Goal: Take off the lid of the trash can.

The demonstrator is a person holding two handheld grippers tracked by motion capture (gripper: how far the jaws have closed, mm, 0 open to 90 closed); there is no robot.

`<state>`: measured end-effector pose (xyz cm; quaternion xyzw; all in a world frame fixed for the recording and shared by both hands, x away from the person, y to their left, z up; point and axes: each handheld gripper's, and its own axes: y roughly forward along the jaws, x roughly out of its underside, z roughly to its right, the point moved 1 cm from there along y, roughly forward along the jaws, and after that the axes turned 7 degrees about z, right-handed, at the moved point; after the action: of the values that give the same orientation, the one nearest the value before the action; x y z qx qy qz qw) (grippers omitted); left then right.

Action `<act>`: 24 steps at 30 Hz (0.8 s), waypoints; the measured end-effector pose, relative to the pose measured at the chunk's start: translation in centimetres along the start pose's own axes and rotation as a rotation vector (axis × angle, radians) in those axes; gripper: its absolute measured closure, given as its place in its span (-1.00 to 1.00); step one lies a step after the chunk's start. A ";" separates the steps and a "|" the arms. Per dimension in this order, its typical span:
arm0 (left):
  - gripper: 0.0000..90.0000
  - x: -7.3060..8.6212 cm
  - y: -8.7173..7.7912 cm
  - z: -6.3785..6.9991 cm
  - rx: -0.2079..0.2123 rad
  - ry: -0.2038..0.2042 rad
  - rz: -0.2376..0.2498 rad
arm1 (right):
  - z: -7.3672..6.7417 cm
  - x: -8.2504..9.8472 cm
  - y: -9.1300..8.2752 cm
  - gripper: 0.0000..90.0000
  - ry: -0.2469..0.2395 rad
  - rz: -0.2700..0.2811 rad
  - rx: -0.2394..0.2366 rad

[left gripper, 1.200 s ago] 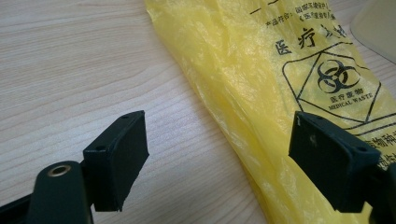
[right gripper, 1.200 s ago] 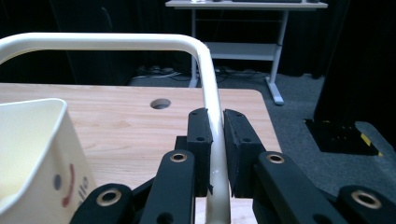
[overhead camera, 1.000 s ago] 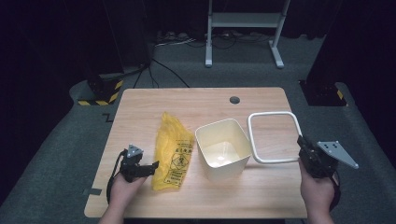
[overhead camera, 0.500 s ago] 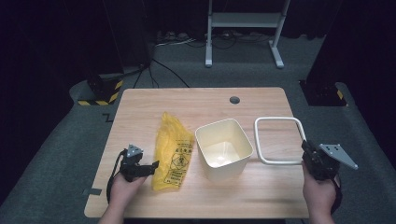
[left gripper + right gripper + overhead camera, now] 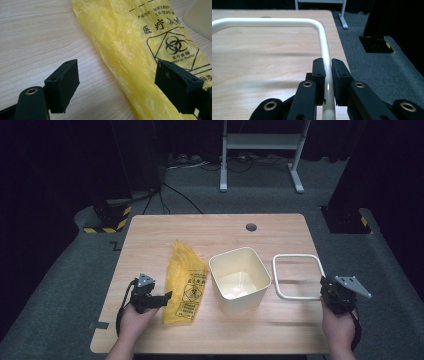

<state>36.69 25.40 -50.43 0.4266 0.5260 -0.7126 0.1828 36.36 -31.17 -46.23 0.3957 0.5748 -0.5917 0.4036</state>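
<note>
Left gripper (image 5: 165,296): sits near the tabletop's (image 5: 210,227) front-left corner, held in the person's left hand (image 5: 134,316); its jaws stand spread and released, clasping nothing. In the left gripper view the gripper (image 5: 116,82) has one jaw over bare wood and the other over the edge of the bag, with wood and a strip of yellow film showing between them.

Yellow bag (image 5: 185,282): lies flat on the left half of the tabletop, its long side running from the front edge toward the back; black print and a biohazard mark face up, seen close in the left gripper view (image 5: 140,42). Its front end is just beside the left gripper.

Cream bin (image 5: 240,279): stands upright and open-topped near the middle of the tabletop, closer to the front edge, just beside the bag on its right.

White frame (image 5: 298,276): a thin rounded-rectangle ring near the tabletop's right edge, just to the right of the bin; whether it rests on the wood cannot be told.

Right gripper (image 5: 326,290): at the front-right part of the tabletop, in the person's right hand (image 5: 340,322). In the right gripper view the gripper (image 5: 328,72) has its jaws clenched on the frame's (image 5: 323,45) slim white bar, one pad on each side.
</note>
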 end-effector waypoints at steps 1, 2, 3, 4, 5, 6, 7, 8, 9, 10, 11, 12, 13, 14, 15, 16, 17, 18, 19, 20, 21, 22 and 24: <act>-0.57 0.0 0.0 0.1 0.001 0.000 -0.001 | 0.0 0.3 0.2 0.82 -0.004 -0.010 0.001; -0.57 -0.1 0.1 0.1 0.002 0.007 0.000 | -0.1 0.6 0.6 0.82 -0.017 -0.027 0.003; -0.57 -0.1 0.1 0.1 0.003 0.006 -0.001 | -0.1 0.6 0.6 0.82 -0.017 -0.027 0.003; -0.57 -0.2 0.2 0.1 0.005 0.009 0.001 | -0.2 0.8 0.6 0.82 -0.017 -0.031 0.006; -0.57 -0.3 0.3 0.2 0.007 0.009 0.001 | -0.1 1.0 0.8 0.82 -0.019 -0.040 0.011; -0.57 -0.3 0.4 0.2 0.011 0.008 0.001 | -0.2 1.1 0.9 0.82 -0.016 -0.044 0.012; -0.57 -0.3 0.4 0.2 0.011 0.008 0.001 | -0.2 1.1 0.9 0.82 -0.016 -0.044 0.012; -0.57 -0.4 0.5 0.2 0.012 0.011 -0.001 | -0.2 1.4 1.1 0.82 -0.018 -0.056 0.012; -0.57 -0.4 0.6 0.2 0.011 0.014 0.000 | -0.2 1.6 1.2 0.82 -0.019 -0.068 0.012; -0.57 -0.4 0.7 0.3 0.016 0.010 -0.002 | -0.3 1.9 1.4 0.82 -0.024 -0.083 0.011; -0.57 -0.5 0.7 0.4 0.017 0.017 -0.002 | -0.4 2.2 1.6 0.82 -0.025 -0.095 0.012; -0.57 -0.6 0.8 0.5 0.023 0.019 -0.002 | -0.5 2.5 1.8 0.82 -0.025 -0.110 0.009; -0.57 -0.6 0.9 0.5 0.027 0.020 -0.001 | -0.5 2.9 2.1 0.82 -0.019 -0.123 0.004; -0.57 -0.7 0.9 0.6 0.026 0.028 -0.003 | -0.6 3.1 2.3 0.82 -0.019 -0.130 0.006; -0.57 -0.7 1.0 0.6 0.030 0.025 -0.003 | -0.7 3.3 2.4 0.82 -0.025 -0.137 0.007; -0.57 -0.8 1.1 0.6 0.030 0.025 -0.003 | -0.7 3.5 2.6 0.82 -0.025 -0.143 0.008; -0.57 -0.8 1.1 0.6 0.031 0.025 -0.003 | -0.8 3.6 2.7 0.82 -0.028 -0.150 0.006; -0.57 -0.8 1.1 0.6 0.032 0.027 -0.003 | -0.8 3.8 2.9 0.82 -0.026 -0.158 0.005; -0.57 -0.8 1.2 0.6 0.033 0.027 -0.003 | -0.8 3.9 2.9 0.82 -0.025 -0.165 0.005; -0.57 -0.9 1.2 0.6 0.033 0.028 -0.003 | -0.8 4.1 3.1 0.82 -0.027 -0.173 0.008; -0.57 -0.9 1.3 0.6 0.034 0.028 -0.004 | -0.8 4.2 3.2 0.82 -0.023 -0.180 0.010; -0.57 -0.9 1.3 0.7 0.035 0.025 -0.005 | -0.7 4.4 3.3 0.82 -0.021 -0.188 0.013; -0.57 -0.9 1.4 0.8 0.037 0.031 -0.005 | -0.6 4.7 3.5 0.82 -0.015 -0.198 0.017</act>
<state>37.88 24.01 -50.42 0.4397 0.5166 -0.7159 0.1651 37.92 -30.71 -51.84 0.3356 0.6030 -0.6367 0.3441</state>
